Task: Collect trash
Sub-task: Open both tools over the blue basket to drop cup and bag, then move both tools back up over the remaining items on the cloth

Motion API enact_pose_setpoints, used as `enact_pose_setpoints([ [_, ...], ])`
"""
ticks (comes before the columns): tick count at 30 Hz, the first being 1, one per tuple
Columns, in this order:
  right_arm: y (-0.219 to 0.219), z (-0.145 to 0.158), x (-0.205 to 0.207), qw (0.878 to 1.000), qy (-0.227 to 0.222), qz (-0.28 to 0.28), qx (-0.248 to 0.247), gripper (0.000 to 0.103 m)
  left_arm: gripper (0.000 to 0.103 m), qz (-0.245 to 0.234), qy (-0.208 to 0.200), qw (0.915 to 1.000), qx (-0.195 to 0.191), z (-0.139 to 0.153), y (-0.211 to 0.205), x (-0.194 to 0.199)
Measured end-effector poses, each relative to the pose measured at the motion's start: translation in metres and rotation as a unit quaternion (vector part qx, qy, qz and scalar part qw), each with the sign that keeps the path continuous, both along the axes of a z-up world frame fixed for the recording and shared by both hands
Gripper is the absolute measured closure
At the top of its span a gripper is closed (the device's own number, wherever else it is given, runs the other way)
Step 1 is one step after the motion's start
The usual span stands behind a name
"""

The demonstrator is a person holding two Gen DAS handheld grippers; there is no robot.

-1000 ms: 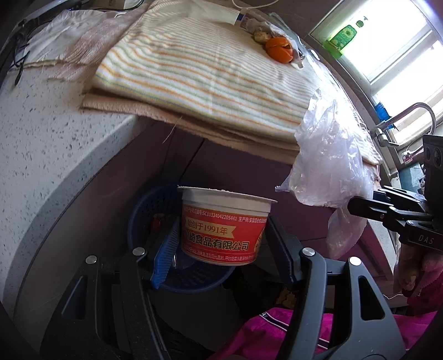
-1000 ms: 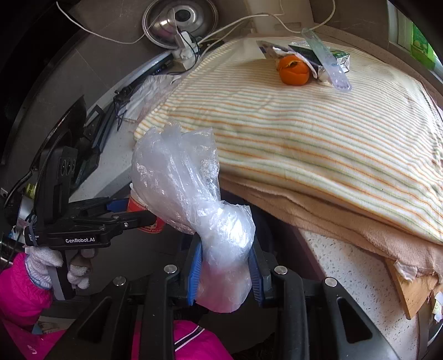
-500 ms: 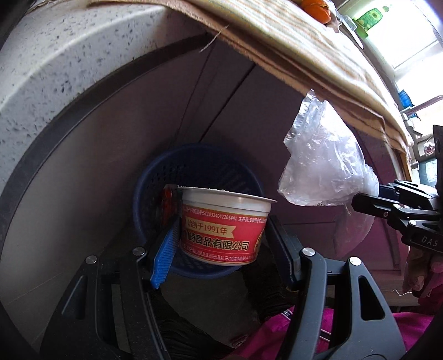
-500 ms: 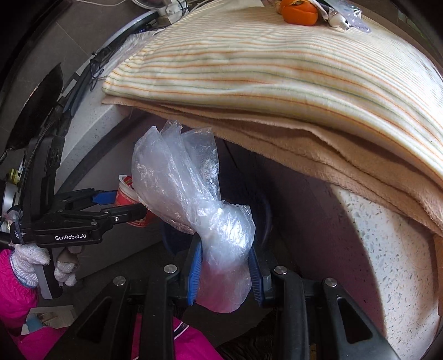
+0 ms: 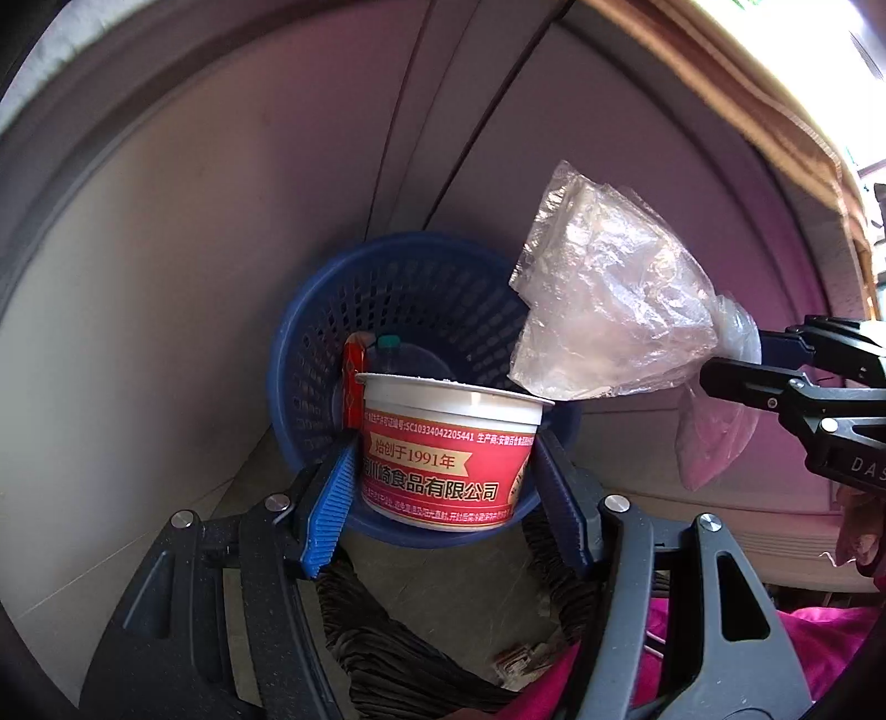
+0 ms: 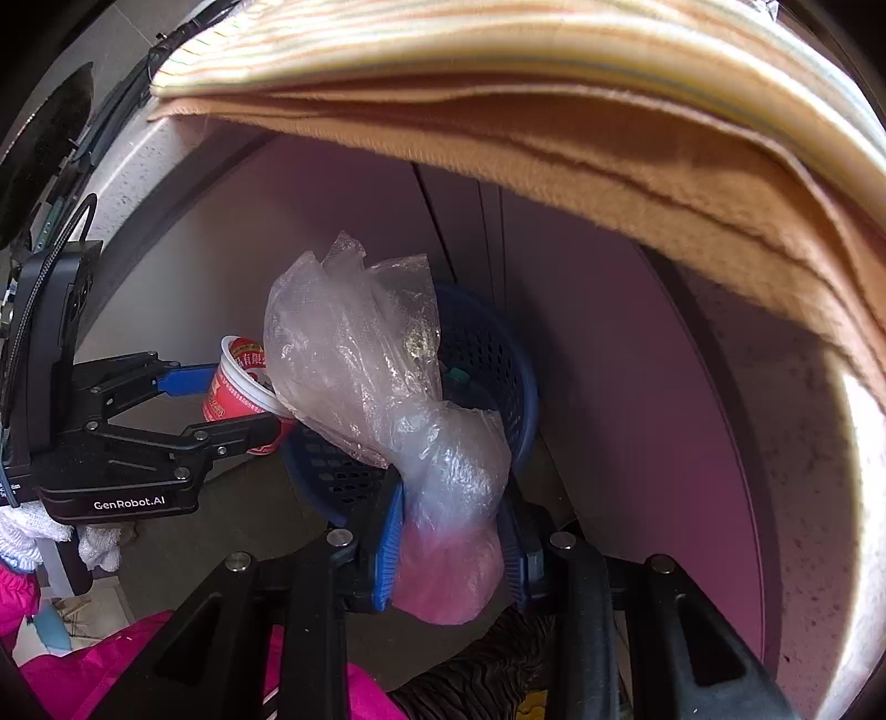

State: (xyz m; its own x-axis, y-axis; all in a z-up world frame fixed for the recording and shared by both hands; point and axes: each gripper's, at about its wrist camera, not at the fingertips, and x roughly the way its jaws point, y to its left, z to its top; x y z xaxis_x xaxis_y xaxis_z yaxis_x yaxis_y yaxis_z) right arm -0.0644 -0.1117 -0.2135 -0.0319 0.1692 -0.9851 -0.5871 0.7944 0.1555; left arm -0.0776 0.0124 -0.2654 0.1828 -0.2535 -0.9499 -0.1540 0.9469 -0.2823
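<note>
Left-wrist view: my left gripper [image 5: 443, 487] pinches a red-and-white paper food cup [image 5: 448, 451] by its sides, one blue pad on each flank, the cup upright with its white rim uppermost and its mouth open; directly behind and below the cup stands a blue perforated plastic basket [image 5: 332, 332], set on the floor against the pale cabinet front [image 5: 166, 249]; inside the basket a red wrapper [image 5: 354, 382] stands against the wall beside a small green-capped item [image 5: 391, 342], the rest of the contents hidden by the cup; to the right my right gripper [image 5: 736, 360] enters the view, clamped on a crumpled clear plastic bag [image 5: 609, 310], whose loose upper part fans out above the basket's right rim and just above the cup's right edge. Right-wrist view: my right gripper [image 6: 448, 531] is closed on the bag [image 6: 387, 387] at its narrow waist, the bulged lower end hanging below the pads, the open end rising in front of the basket [image 6: 498, 360]; at left my left gripper [image 6: 221, 399] holds the cup [image 6: 235, 387] beside the basket's near rim, whether touching it I cannot tell; a gloved hand [image 6: 33, 531] grips its handle; overhead a striped cloth [image 6: 498, 50] over a tan cloth [image 6: 609, 155] overhangs the speckled counter edge [image 6: 830, 471]; pink sleeve fabric [image 6: 111, 664] fills the lower frame.
</note>
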Motion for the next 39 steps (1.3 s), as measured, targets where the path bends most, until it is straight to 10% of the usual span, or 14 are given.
enact_pose_setpoints([
  [21,0.017,-0.027,-0.001,1.0,0.009,0.001,-0.012,0.065,0.038,-0.006,0.031,0.9991,0.03,-0.025,-0.003,0.002],
  [27,0.015,-0.021,-0.001,1.0,0.001,-0.001,-0.013,0.035,0.03,-0.002,0.032,0.999,0.032,-0.03,0.001,0.003],
  [39,0.015,0.002,0.002,1.0,-0.001,0.002,0.01,0.034,0.03,0.01,0.019,0.9992,0.034,-0.021,0.016,-0.009],
])
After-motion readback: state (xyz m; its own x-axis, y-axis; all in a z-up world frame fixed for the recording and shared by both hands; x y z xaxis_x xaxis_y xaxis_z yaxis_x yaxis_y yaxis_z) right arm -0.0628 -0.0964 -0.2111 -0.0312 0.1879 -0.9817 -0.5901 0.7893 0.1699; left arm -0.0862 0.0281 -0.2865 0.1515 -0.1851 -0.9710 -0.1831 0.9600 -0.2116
